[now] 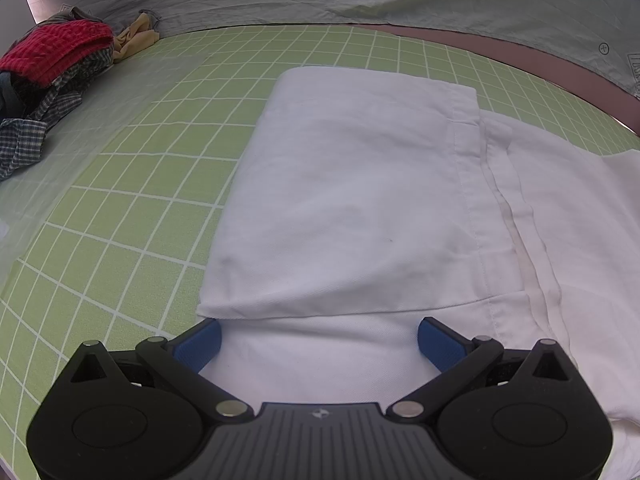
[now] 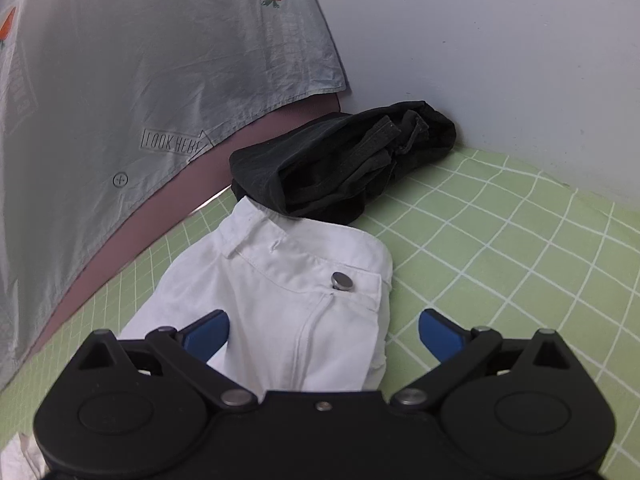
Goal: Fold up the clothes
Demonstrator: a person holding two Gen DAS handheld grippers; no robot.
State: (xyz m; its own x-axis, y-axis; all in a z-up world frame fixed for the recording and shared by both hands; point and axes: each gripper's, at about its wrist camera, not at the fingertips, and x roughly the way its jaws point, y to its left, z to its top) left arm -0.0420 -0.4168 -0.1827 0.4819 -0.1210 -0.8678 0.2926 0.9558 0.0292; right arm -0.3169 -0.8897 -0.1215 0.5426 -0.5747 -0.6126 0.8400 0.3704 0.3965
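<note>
White trousers (image 1: 360,200) lie on the green grid-patterned mat (image 1: 152,168), their leg end folded over flat with a stitched hem at the right. My left gripper (image 1: 319,342) hovers open over the near edge of that fold, nothing between its blue pads (image 1: 202,342). In the right wrist view the waistband of the white trousers (image 2: 296,280) shows a metal button (image 2: 343,281) and fly seam. My right gripper (image 2: 324,334) stands open above the waistband, its left pad over cloth and its right pad over mat.
A heap of clothes, red knit (image 1: 56,48) over blue plaid (image 1: 36,120) with a tan piece behind, sits at the far left. A folded black garment (image 2: 344,164) lies in the corner against the wall. A grey printed sheet (image 2: 120,80) hangs behind the mat.
</note>
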